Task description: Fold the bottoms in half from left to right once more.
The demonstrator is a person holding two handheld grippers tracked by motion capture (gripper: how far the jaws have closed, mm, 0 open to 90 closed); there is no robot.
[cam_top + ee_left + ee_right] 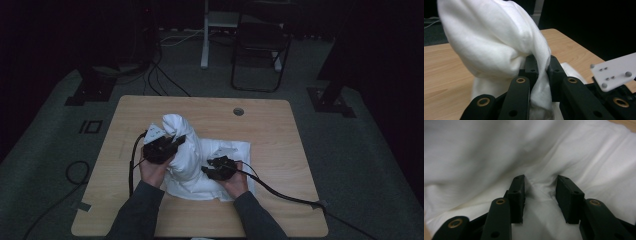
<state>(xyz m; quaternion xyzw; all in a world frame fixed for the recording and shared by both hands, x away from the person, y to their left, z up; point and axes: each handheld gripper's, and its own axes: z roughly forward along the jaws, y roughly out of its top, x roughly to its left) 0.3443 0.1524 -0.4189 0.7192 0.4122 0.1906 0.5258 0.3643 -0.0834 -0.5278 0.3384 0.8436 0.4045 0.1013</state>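
Note:
A white cloth (186,150) lies bunched on the wooden table (272,135), one part lifted into a tall hump. My left gripper (171,143) is at the hump's left side, shut on a fold of it. In the left gripper view the cloth (494,42) bulges above the gripper (541,63), with a strip pinched between the jaws. My right gripper (214,168) rests low on the flat part of the cloth at the right. In the right gripper view its jaws stand apart over the cloth (499,150), and the gripper (540,185) has a small ridge of fabric loose between them.
A round cable hole (238,111) sits near the table's far edge. Bare wood shows left and right of the cloth. A black chair (260,45) and cables stand on the floor beyond. The right gripper's white plate (616,71) appears in the left gripper view.

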